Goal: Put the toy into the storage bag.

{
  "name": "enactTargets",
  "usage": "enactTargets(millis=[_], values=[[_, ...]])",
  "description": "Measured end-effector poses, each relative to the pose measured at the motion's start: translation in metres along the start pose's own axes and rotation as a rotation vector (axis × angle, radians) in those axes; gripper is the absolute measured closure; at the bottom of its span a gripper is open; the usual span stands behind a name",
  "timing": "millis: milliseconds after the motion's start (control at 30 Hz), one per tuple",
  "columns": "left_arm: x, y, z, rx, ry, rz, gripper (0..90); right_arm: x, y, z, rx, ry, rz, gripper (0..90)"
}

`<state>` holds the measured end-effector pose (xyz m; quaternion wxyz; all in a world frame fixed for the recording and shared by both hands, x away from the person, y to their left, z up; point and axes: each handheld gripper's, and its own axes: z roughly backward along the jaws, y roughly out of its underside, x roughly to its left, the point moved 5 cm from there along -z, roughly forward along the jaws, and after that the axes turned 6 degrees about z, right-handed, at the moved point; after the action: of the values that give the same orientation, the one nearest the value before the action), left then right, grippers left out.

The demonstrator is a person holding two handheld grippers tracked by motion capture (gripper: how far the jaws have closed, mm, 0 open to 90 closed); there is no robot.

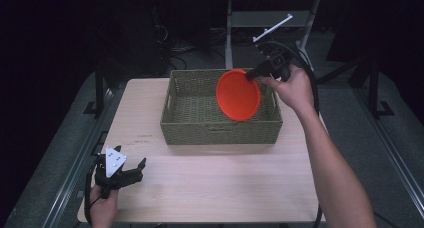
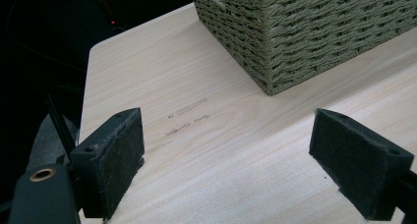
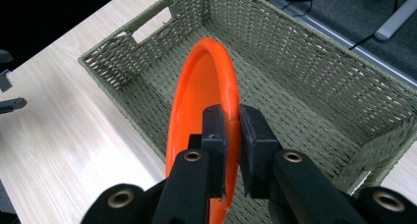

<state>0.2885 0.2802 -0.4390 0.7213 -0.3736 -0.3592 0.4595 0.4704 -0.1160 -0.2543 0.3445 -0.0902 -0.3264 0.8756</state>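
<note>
An orange plate (image 1: 238, 95) hangs on edge over the woven green basket (image 1: 190, 123) in the high view. My right gripper (image 1: 251, 74) is shut on the plate's upper rim, held from the back right. In the right gripper view the orange plate (image 3: 196, 106) stands upright between the black pads (image 3: 214, 130), above the basket's woven floor (image 3: 295, 96). My left gripper (image 1: 131, 169) rests low at the table's front left corner, jaws wide apart and holding nothing. In the left gripper view its pads (image 2: 118, 155) frame bare wood, with the basket's corner (image 2: 295, 42) ahead.
The light wooden table (image 1: 215, 183) has open surface in front of the basket and to its left. Faint pencil marks (image 2: 187, 117) lie on the wood near the left gripper. Dark floor, cables and a metal stand leg (image 1: 272, 28) lie beyond the table's far edge.
</note>
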Motion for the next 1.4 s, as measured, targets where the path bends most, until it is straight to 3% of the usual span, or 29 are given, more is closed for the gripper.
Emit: enactTargets(millis=[367, 1100, 1200, 1400], values=[[0.001, 0.0, 0.0, 0.0, -0.001, 0.001, 12.8, -0.009, -0.007, -0.01, 0.007, 0.032, -0.02, 81.9], [0.0, 0.0, 0.001, -0.001, 0.002, 0.011, 12.8, -0.028, 0.0, -0.051, 0.041, 0.059, -0.067, 81.9], [0.001, 0.0, 0.001, 0.003, 0.002, 0.014, 12.8, -0.031, 0.004, -0.06, 0.026, 0.05, -0.1, 81.9], [0.001, 0.001, 0.002, 0.012, 0.002, 0.008, 12.9, -0.038, 0.014, -0.079, 0.059, 0.052, -0.134, 81.8]])
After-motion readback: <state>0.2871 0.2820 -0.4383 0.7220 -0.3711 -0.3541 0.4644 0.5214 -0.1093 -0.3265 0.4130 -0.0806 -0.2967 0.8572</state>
